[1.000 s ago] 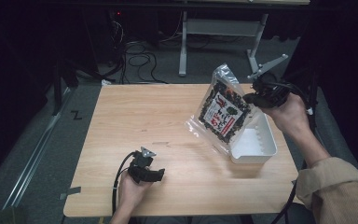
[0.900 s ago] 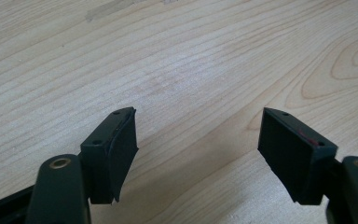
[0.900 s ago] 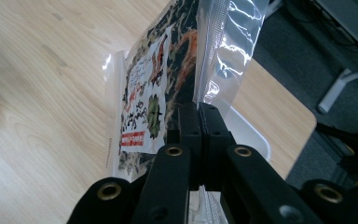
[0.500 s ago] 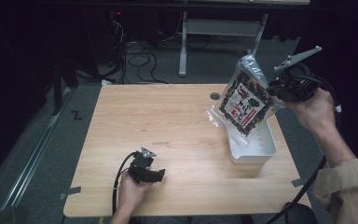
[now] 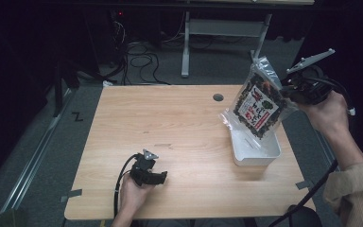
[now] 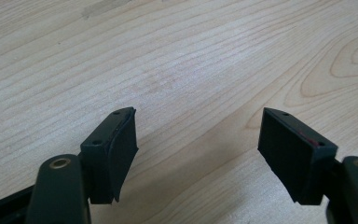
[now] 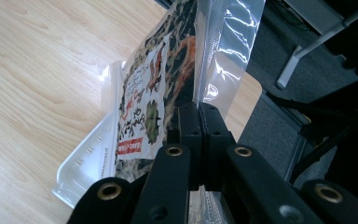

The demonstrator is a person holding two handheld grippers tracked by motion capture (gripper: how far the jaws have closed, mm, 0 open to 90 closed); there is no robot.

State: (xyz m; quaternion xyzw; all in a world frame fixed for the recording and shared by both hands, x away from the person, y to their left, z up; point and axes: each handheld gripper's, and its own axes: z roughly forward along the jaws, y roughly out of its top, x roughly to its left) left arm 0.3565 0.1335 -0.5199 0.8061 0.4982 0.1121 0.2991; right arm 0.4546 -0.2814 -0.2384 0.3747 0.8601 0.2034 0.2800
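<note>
The left gripper is rested on the wooden table near its front edge, jaws wide apart and nothing held. To do the lift well, the seaweed packet should be kept pinched firmly at its edge and raised straight clear of the white tray. The packet is hung tilted above the tray's far end, clamped at its right side between the closed jaws of the right gripper.

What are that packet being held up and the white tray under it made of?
The packet looks like glossy plastic film: clear, shiny edges, printed front. The white tray seems rigid matte plastic, with thin moulded walls. The right gripper pinches the packet's edge.
</note>
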